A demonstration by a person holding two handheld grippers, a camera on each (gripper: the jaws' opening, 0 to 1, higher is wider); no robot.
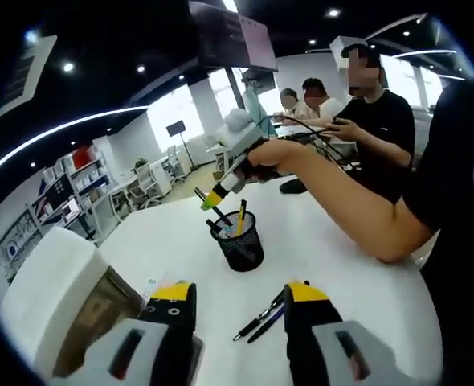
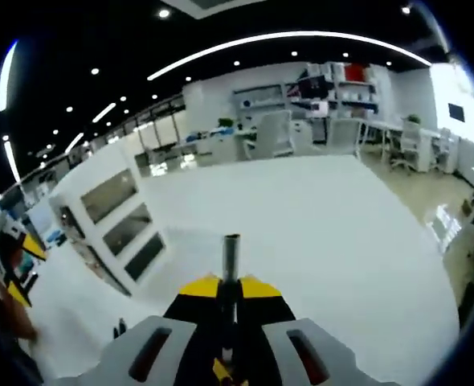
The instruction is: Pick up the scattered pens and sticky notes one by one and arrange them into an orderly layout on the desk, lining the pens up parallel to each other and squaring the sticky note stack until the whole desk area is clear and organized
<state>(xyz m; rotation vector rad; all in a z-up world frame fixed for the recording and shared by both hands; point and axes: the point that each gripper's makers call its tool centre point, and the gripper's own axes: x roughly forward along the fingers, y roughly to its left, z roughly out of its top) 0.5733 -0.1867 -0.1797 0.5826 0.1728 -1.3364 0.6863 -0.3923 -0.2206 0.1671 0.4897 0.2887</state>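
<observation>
Right gripper [image 1: 214, 196], clenched on a pen [image 2: 230, 265], hovers at frame centre above the mesh cup [image 1: 239, 241]; left gripper [image 1: 239, 304] gapes.

Two gripper cameras, both low over the white counter [image 1: 357, 297].

The left gripper view looks forward past its own spread jaws across the counter toward a mesh pen cup [image 1: 239, 240] ahead of them, with the right gripper [image 1: 214, 195] held just above that cup, farther off. The right gripper view sits higher, looking along its own closed jaws, which pinch a dark pen [image 2: 230, 273], out over bare counter [image 2: 301, 233] toward distant shelving. Both share the white counter and the white drawer unit [image 2: 112, 217].
</observation>
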